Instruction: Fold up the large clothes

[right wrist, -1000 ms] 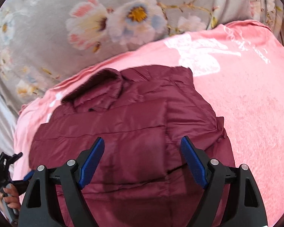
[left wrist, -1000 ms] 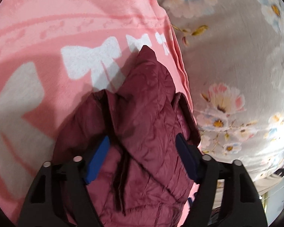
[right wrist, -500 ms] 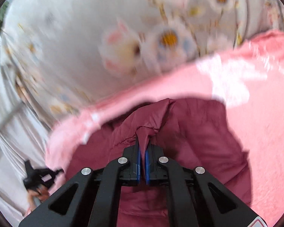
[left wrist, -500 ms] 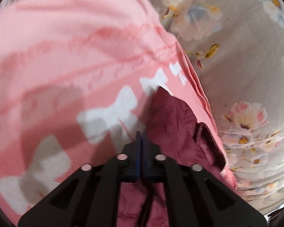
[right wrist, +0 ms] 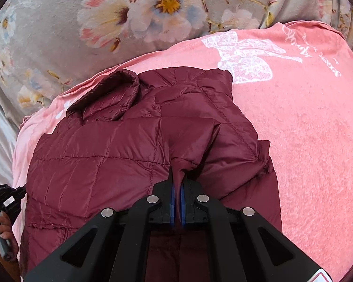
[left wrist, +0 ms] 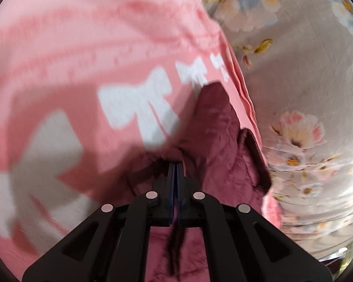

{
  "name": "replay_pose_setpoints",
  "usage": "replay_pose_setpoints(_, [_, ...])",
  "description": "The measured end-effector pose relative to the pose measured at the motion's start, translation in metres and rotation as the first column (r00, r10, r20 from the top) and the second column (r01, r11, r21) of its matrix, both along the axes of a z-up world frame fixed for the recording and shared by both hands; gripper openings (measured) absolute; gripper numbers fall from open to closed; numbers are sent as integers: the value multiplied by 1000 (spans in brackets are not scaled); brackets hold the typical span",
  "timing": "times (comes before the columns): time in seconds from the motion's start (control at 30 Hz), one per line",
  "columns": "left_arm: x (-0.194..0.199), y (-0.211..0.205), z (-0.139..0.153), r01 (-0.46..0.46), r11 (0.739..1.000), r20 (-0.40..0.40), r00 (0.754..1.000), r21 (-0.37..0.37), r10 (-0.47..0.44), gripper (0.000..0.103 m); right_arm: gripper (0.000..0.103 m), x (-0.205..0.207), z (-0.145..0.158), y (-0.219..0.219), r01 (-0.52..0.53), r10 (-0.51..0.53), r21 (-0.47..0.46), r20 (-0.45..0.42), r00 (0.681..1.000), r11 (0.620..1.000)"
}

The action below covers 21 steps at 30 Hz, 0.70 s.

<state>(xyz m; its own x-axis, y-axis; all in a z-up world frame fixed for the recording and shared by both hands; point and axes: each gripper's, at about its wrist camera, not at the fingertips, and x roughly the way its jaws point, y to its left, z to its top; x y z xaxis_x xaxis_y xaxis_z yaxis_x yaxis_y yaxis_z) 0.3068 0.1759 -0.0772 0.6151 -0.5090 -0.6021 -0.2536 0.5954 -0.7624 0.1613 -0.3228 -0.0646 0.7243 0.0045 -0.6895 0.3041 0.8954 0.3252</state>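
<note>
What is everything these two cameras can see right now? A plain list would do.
Quilted maroon puffer jacket: one, dark red, lying on the pink blanket, collar towards the floral sheet.
Fleecy pink blanket with white bows: one, pink, spread over the floral sheet.
Grey floral bed sheet: one, grey with pale flowers, beyond the blanket's edge.
Left gripper: one, black with blue pads, shut on a fold of the jacket.
Right gripper: one, black with blue pads, shut on a pinch of the jacket.
Person's hand: one, at the right view's left edge, holding a grey handle.
</note>
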Motion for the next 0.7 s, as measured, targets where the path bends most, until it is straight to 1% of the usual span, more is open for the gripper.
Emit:
replay_pose_setpoints(0.07, [0,-2,-6,-17,998,-15,1000,-53,16,0,3,0,0,-2,-1,1,5,3,1000,1000])
replay_pose_setpoints(0.1, [0,-3,-5,-27,998,-10,1000,-57,27,1,3,-1,-1,-3,-3,3,7,3,1000,1000])
replay_pose_setpoints(0.17, [3,-7,-6,-38,998,-10,999,-50,38,6,3,-2,-2,-6,-7,7,13,3,1000,1000])
replay_pose_setpoints(0.23, [8,-8,-10,-57,997,-28,998,-59,55,13,3,-2,-2,-6,-7,7,19,3,1000,1000])
replay_pose_setpoints(0.33, [7,-2,-13,-91,991,-38,995,-98,87,14,3,-2,-2,-6,-11,11,15,5,1000,1000])
replay_pose_setpoints(0.37, [4,-1,-9,-98,990,-18,995,-106,96,14,3,-2,-2,-6,-13,13,15,6,1000,1000])
replay_pose_setpoints(0.43, [-3,2,-1,-115,991,17,993,-73,116,17,3,-2,-3,-6,-15,15,16,8,1000,1000])
replay_pose_setpoints(0.5, [-6,4,2,-125,990,28,991,-65,127,18,3,-2,-4,-5,-17,17,14,8,1000,1000])
replay_pose_setpoints(0.6, [-6,7,0,-125,988,24,992,-93,128,19,3,-1,-6,-3,-18,18,4,7,1000,1000])
replay_pose_setpoints(0.67, [-8,9,-1,-132,982,29,990,-138,137,20,3,-2,-6,-3,-19,19,2,8,1000,1000])
replay_pose_setpoints(0.7, [-8,8,-1,-128,981,33,990,-145,134,23,4,-2,-6,-3,-20,19,4,8,1000,1000])
